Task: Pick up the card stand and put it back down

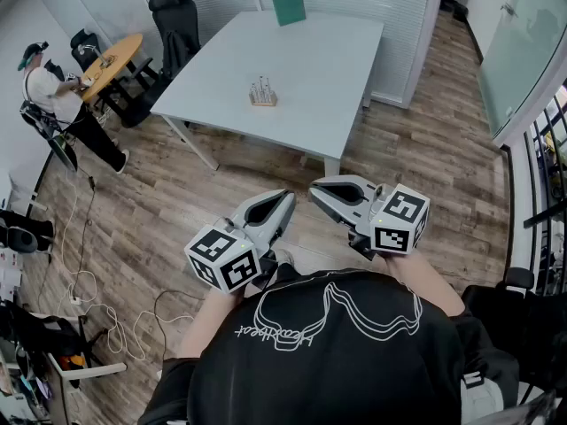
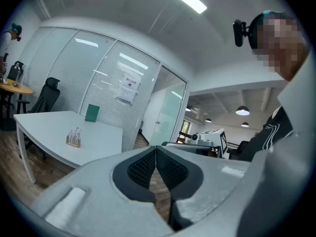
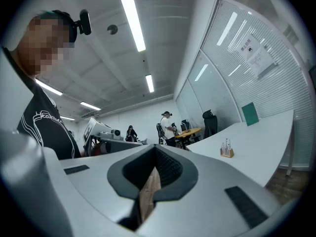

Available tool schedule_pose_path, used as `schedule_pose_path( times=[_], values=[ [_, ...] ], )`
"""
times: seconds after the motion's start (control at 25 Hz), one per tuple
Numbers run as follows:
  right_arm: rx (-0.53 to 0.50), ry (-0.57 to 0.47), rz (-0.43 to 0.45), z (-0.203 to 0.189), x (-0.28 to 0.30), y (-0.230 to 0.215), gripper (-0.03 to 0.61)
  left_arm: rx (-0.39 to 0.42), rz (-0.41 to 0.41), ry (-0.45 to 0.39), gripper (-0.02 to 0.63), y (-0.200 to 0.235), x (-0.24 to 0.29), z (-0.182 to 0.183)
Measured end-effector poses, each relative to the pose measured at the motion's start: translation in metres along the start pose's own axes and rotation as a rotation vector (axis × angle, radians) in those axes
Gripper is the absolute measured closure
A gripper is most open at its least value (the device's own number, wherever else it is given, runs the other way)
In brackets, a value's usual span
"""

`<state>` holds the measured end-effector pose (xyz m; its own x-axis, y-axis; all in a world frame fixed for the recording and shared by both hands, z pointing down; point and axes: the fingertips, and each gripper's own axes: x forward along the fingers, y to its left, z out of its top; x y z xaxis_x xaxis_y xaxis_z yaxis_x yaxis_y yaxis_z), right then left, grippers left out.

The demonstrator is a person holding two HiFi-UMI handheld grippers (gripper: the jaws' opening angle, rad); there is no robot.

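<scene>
The card stand (image 1: 263,94), a small wooden block with thin upright holders, stands near the middle of the white table (image 1: 328,69). It appears small in the left gripper view (image 2: 73,138) and the right gripper view (image 3: 226,150). Both grippers hang in front of the person's chest above the wooden floor, well short of the table. My left gripper (image 1: 285,200) is shut with nothing between its jaws (image 2: 156,149). My right gripper (image 1: 317,189) is also shut and empty (image 3: 155,149). Their tips point toward each other, a small gap apart.
A green board (image 1: 288,3) stands at the table's far edge. A black office chair (image 1: 177,20) is at the table's left. Further left a person (image 1: 58,100) stands by a round wooden table (image 1: 111,60). Cables (image 1: 97,304) lie on the floor at left.
</scene>
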<state>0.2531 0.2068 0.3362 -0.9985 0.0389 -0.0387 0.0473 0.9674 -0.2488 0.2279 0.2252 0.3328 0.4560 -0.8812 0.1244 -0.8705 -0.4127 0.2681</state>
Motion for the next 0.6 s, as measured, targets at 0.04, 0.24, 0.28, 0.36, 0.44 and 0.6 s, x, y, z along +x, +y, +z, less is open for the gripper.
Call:
schedule_pose_path(
  times=[0.04,0.24,0.28,0.36,0.44,0.6],
  values=[
    [0.007,0.001,-0.002,0.000,-0.003,0.000,0.571,-0.004,0.001,-0.001,0.598,-0.003,0.000,-0.001],
    [0.001,0.001,-0.005,0.003,-0.008,0.005,0.571,-0.023,0.005,-0.010,0.599,-0.008,0.000,0.000],
    [-0.005,0.000,-0.004,0.003,-0.008,0.007,0.571,-0.030,0.003,-0.011,0.598,-0.008,0.000,0.001],
    [-0.012,0.000,-0.002,0.004,-0.008,0.008,0.571,-0.032,0.000,-0.011,0.598,-0.009,0.000,0.002],
    [-0.011,0.005,-0.004,0.002,-0.007,0.007,0.571,-0.021,0.002,-0.009,0.599,-0.010,0.000,0.002],
    [0.005,0.015,-0.042,0.002,-0.002,-0.005,0.569,-0.015,-0.001,0.000,0.598,-0.005,0.005,0.002]
  ],
)
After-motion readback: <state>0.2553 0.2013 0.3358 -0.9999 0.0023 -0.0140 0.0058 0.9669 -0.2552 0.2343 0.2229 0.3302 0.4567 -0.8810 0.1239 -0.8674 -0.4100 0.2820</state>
